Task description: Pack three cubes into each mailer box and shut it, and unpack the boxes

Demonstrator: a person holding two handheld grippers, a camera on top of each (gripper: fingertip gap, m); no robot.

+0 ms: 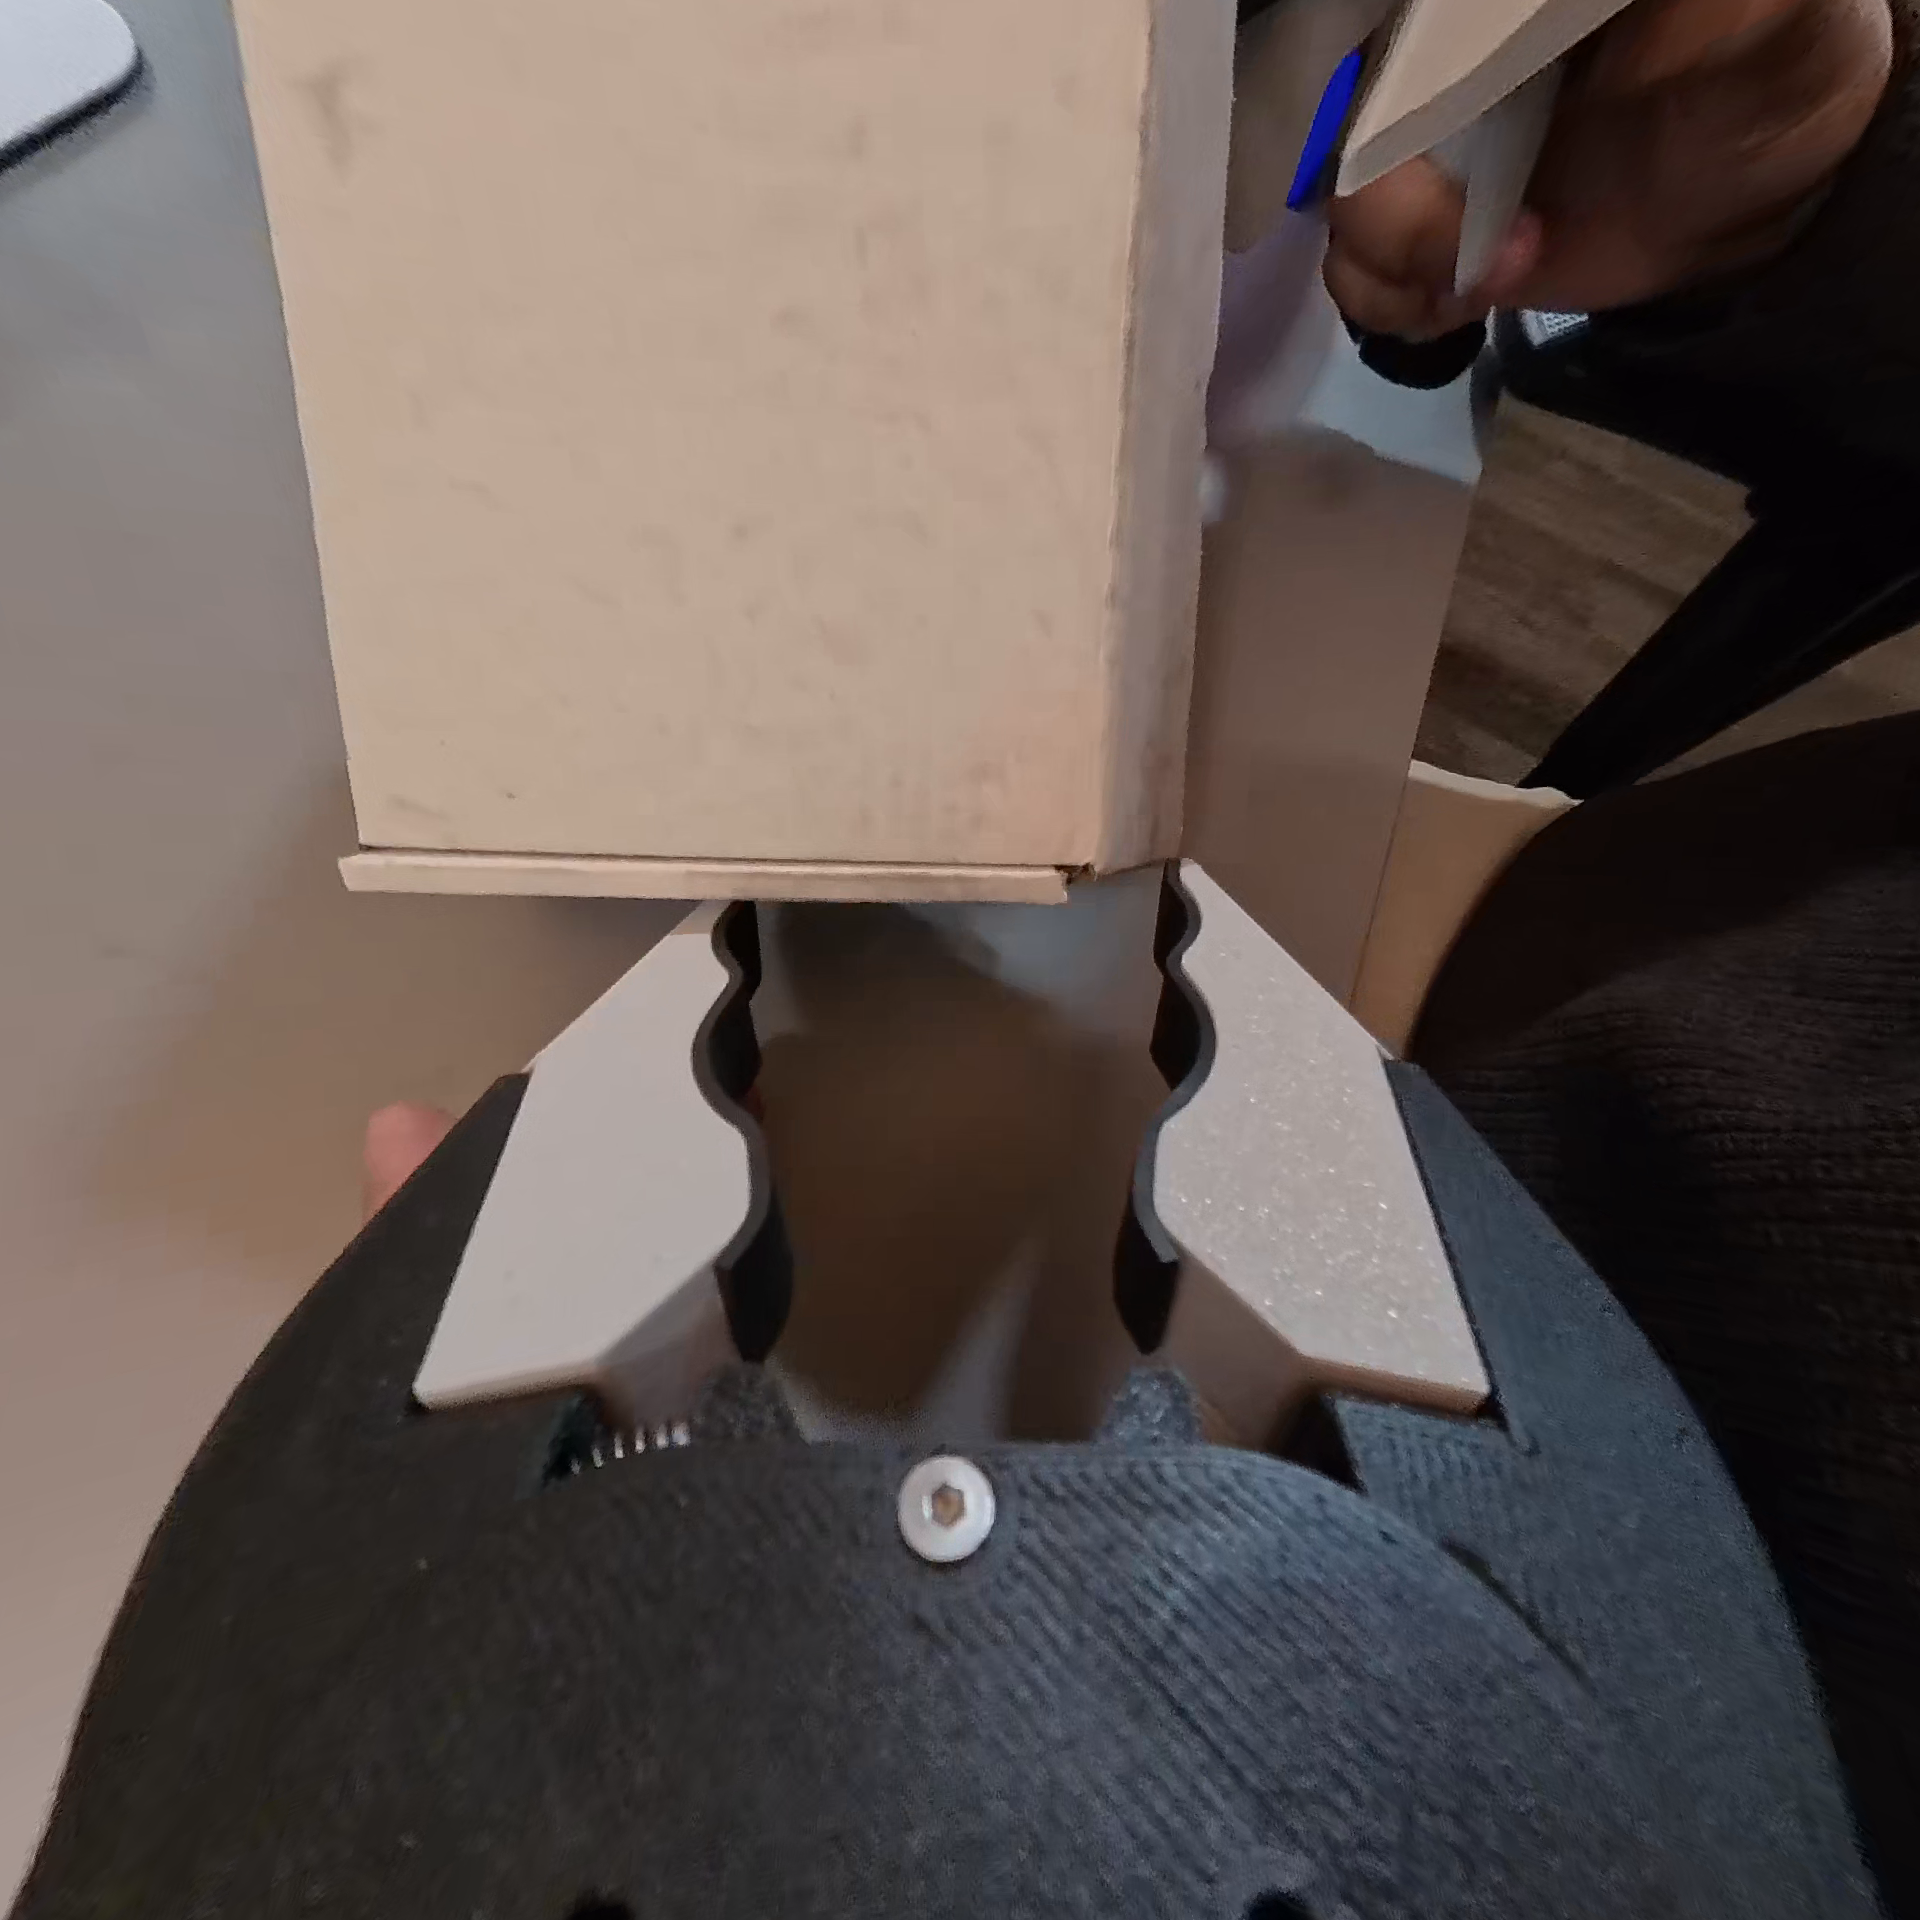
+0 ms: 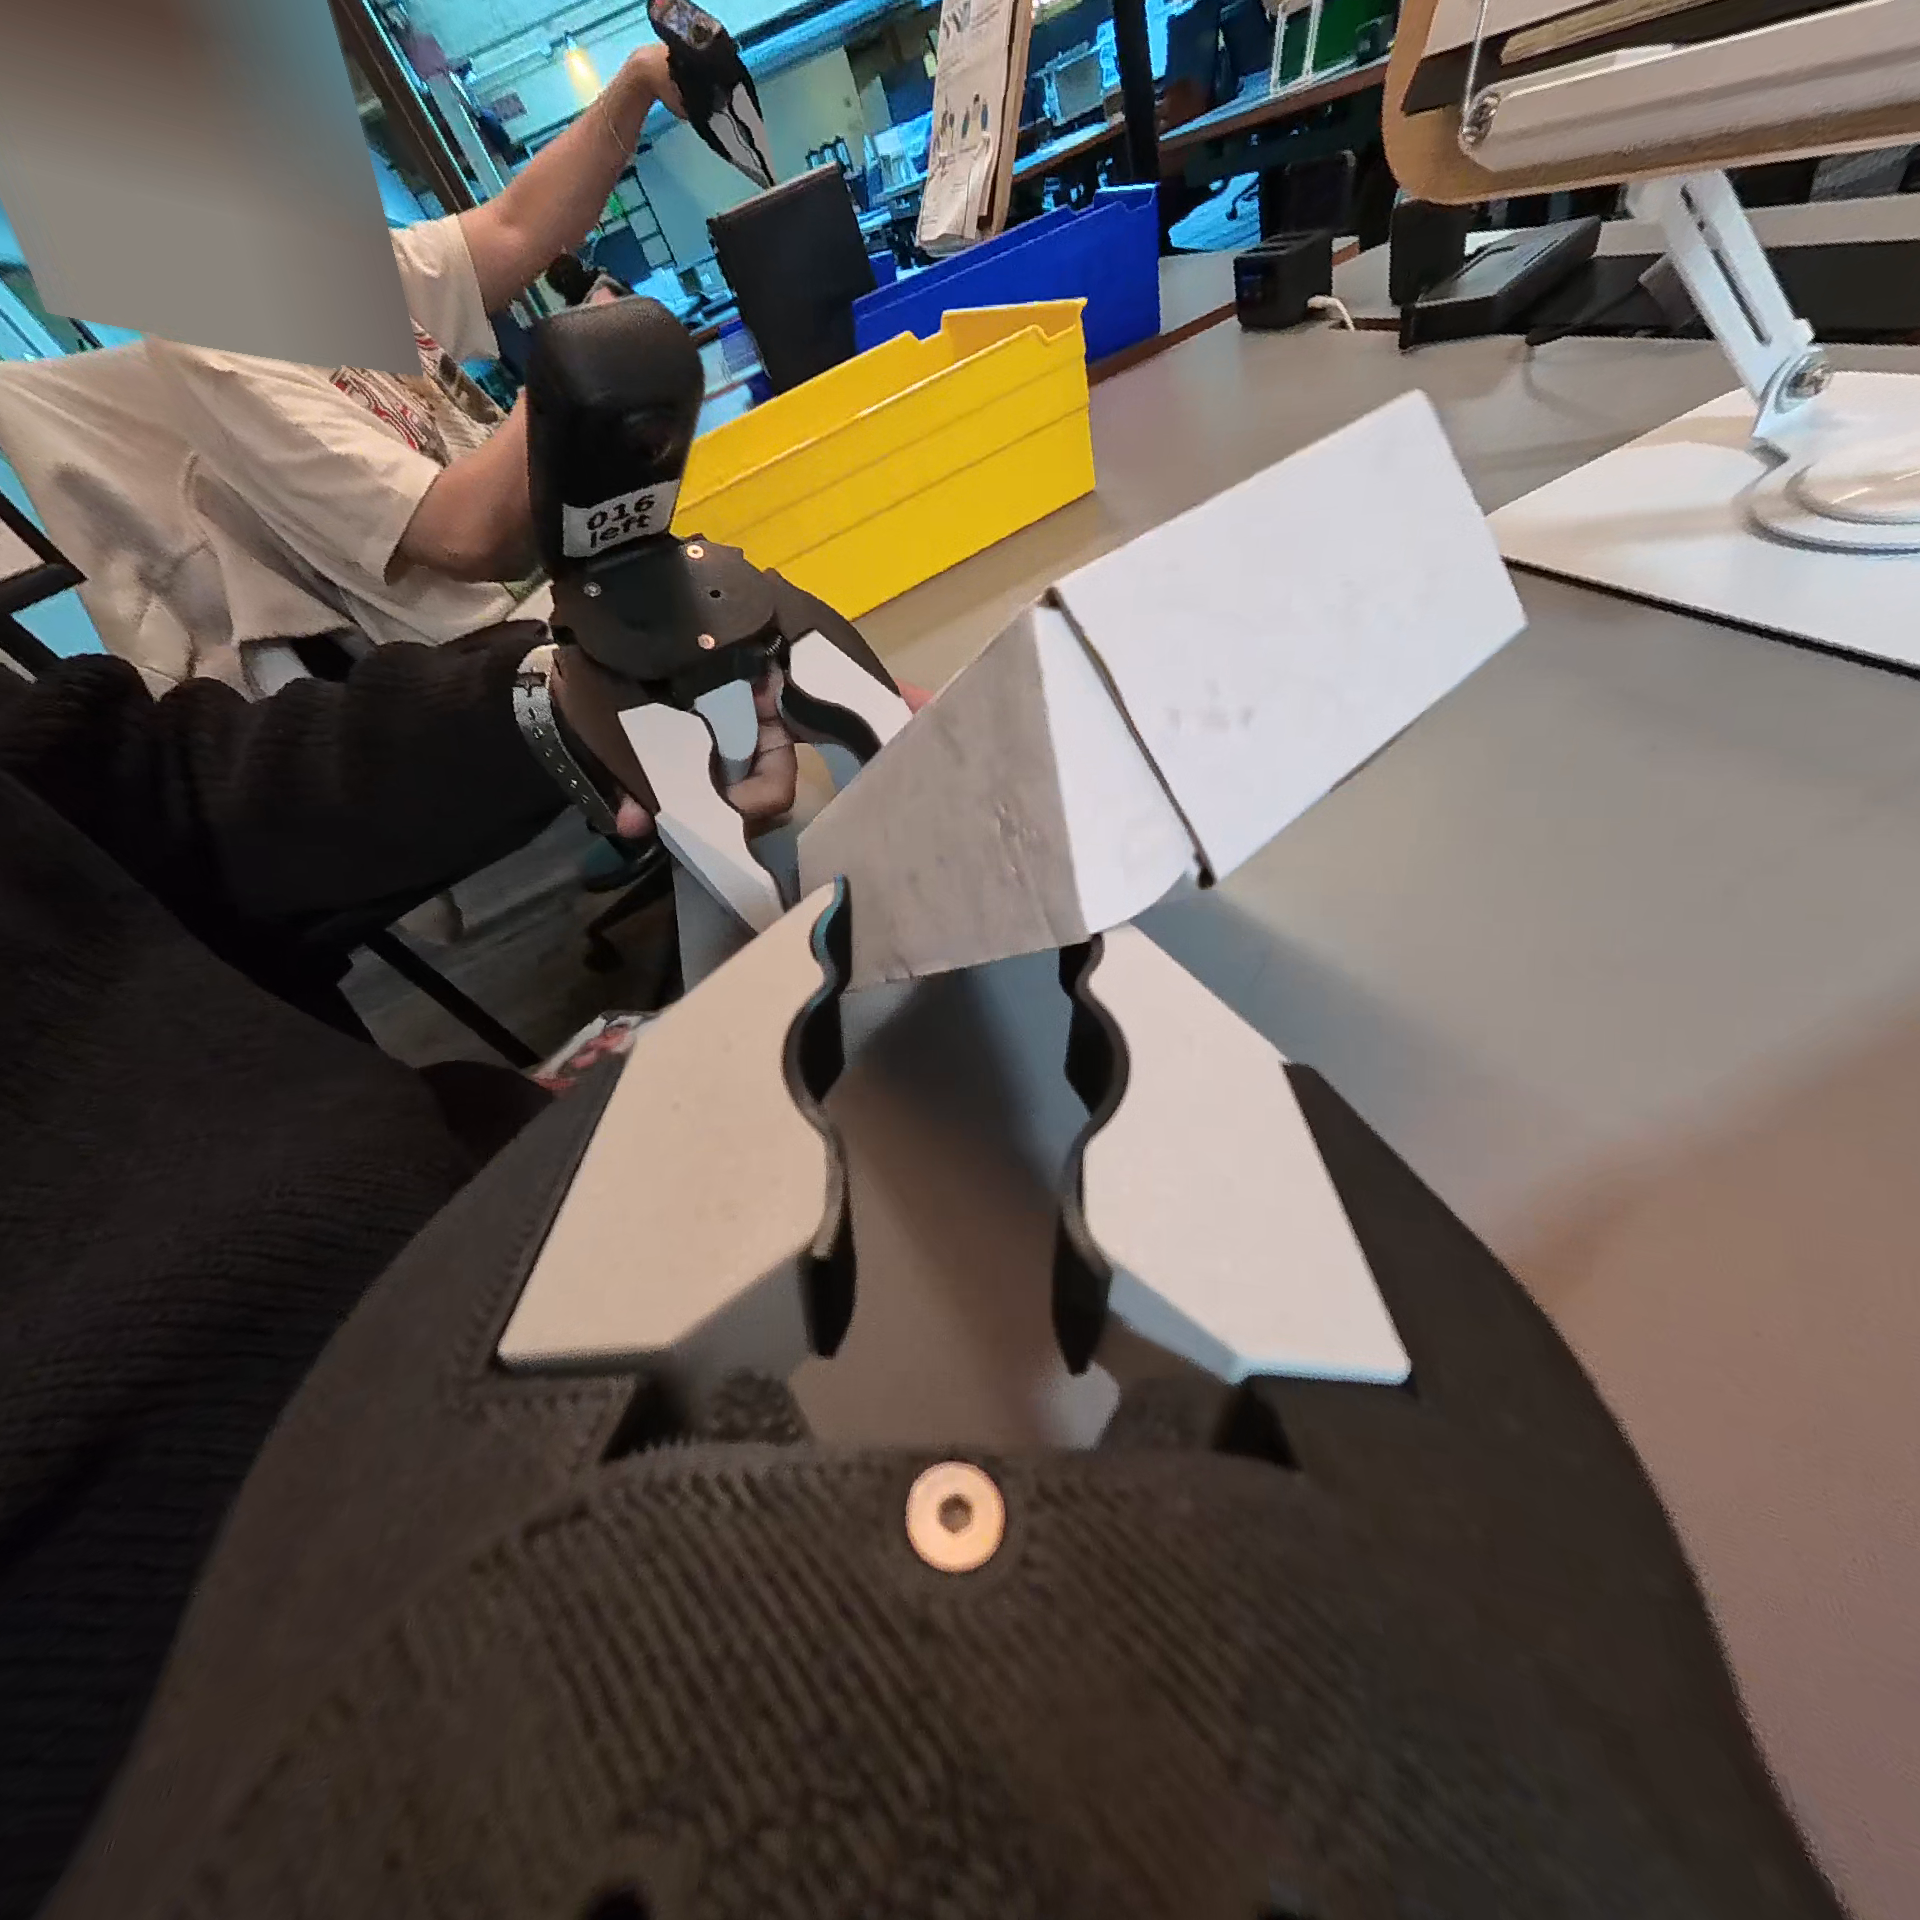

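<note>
A shut white mailer box (image 2: 1247,644) is tilted, its near corner raised off the grey table (image 2: 1610,935). My right gripper (image 2: 956,930) has its jaws partly closed on that near corner, and both fingertips touch the cardboard. In the left wrist view the same box (image 1: 727,468) fills the upper middle. My left gripper (image 1: 956,904) is open, with its fingertips just under the box's near edge and nothing between the jaws. The left gripper also shows in the right wrist view (image 2: 779,727) at the box's left end. No cubes are in sight.
A second, open cardboard box (image 1: 1455,894) stands to the right of my left gripper. A yellow bin (image 2: 894,457) and a blue bin (image 2: 1039,260) sit at the back. A monitor stand (image 2: 1818,488) is on a white mat (image 2: 1714,582) at right. A seated person (image 2: 260,499) is at the left. There is about 12 centimetres between the tips of the two grippers.
</note>
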